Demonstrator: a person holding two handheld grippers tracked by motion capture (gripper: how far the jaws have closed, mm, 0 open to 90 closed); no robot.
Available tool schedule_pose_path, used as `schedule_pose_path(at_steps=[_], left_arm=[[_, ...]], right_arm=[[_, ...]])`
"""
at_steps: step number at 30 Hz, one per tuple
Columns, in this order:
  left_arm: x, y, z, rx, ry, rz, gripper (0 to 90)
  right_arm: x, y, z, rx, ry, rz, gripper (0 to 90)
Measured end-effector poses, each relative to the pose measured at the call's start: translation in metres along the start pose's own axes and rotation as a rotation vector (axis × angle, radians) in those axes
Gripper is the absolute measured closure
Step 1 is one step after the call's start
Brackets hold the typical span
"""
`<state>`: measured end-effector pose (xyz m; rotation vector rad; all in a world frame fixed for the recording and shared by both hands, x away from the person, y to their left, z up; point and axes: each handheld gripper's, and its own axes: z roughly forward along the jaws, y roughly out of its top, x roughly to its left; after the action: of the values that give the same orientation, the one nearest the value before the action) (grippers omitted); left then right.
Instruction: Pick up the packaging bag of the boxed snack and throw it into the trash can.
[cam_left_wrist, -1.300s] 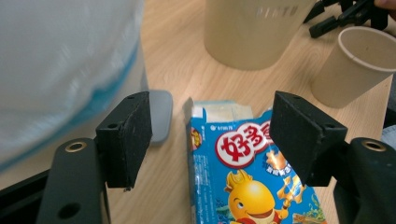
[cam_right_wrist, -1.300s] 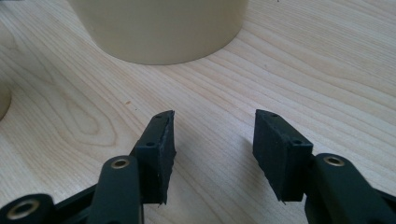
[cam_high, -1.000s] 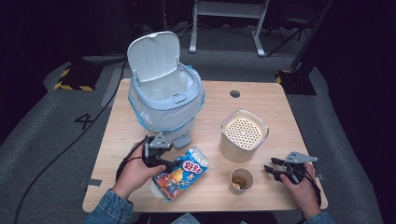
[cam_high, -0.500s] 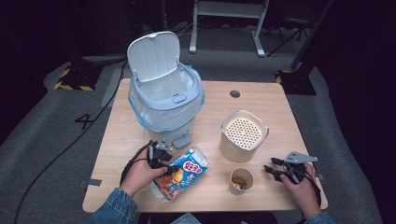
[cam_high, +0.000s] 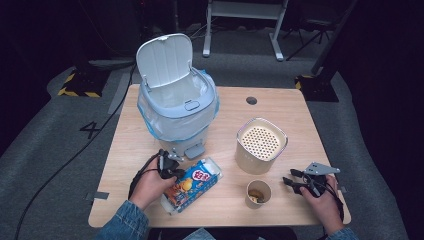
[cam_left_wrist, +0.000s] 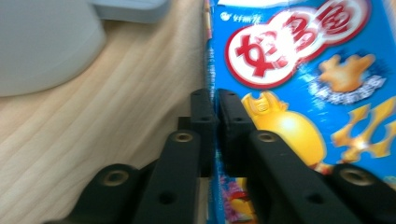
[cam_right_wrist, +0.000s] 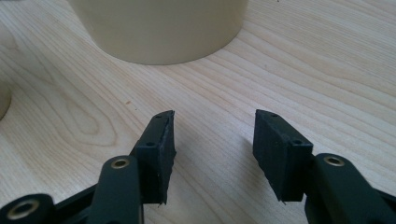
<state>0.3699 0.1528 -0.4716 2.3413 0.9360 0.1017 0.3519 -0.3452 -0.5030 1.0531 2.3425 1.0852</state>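
Note:
A blue snack bag (cam_high: 192, 185) with a red-and-white logo lies flat on the wooden table (cam_high: 300, 115), near its front edge. My left gripper (cam_high: 170, 170) sits at the bag's left edge. In the left gripper view the bag (cam_left_wrist: 303, 70) has its sealed edge pinched between the jaws of that gripper (cam_left_wrist: 215, 93), which have just been closing and now stand together on it. My right gripper (cam_high: 290, 182) rests low at the front right. In the right gripper view its jaws (cam_right_wrist: 215, 126) stand apart over bare wood with nothing between them.
A light blue lidded bin (cam_high: 175, 100), lid up and lined with a bag, stands behind the snack bag. A beige canister (cam_high: 261, 145) with a perforated top and a small paper cup (cam_high: 258, 192) sit between the two hands. The canister's base (cam_right_wrist: 163, 28) lies ahead of the right gripper.
The left gripper's jaws have closed onto the snack bag's edge. The right hand has kept still.

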Motion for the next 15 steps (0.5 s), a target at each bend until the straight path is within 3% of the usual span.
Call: schedule_pose_path(at_steps=[1,2,4,6,9,11,12,13,15], left_arm=[[0.000,0.000,0.000,0.000,0.000,0.000,87.7],[0.001,0.000,-0.007,-0.045,-0.019,-0.009,87.9],[0.001,0.000,-0.011,-0.068,-0.025,-0.010,88.0],[0.001,0.001,-0.024,-0.147,-0.066,-0.014,88.0],[-0.001,0.002,-0.032,-0.196,-0.080,-0.003,88.0],[-0.004,0.004,-0.044,-0.276,-0.104,0.002,88.0],[-0.004,0.004,-0.044,-0.276,-0.104,0.002,88.0],[-0.006,0.006,-0.051,-0.320,-0.108,0.010,88.0],[-0.007,0.007,-0.057,-0.363,-0.116,0.018,88.0]], right_arm=[[0.000,0.000,0.000,0.000,0.000,0.000,49.0],[0.000,0.000,0.000,0.000,0.000,0.000,49.0],[0.000,0.000,0.000,0.000,0.000,0.001,49.0],[0.000,0.000,0.000,0.000,0.000,0.000,49.0],[0.000,0.000,0.000,0.000,0.000,0.000,49.0],[0.000,0.000,0.000,0.000,0.000,0.000,49.0],[0.000,0.000,0.000,0.000,0.000,0.000,49.0],[0.000,0.000,0.000,0.000,0.000,0.000,49.0],[0.000,0.000,0.000,0.000,0.000,0.000,49.0]])
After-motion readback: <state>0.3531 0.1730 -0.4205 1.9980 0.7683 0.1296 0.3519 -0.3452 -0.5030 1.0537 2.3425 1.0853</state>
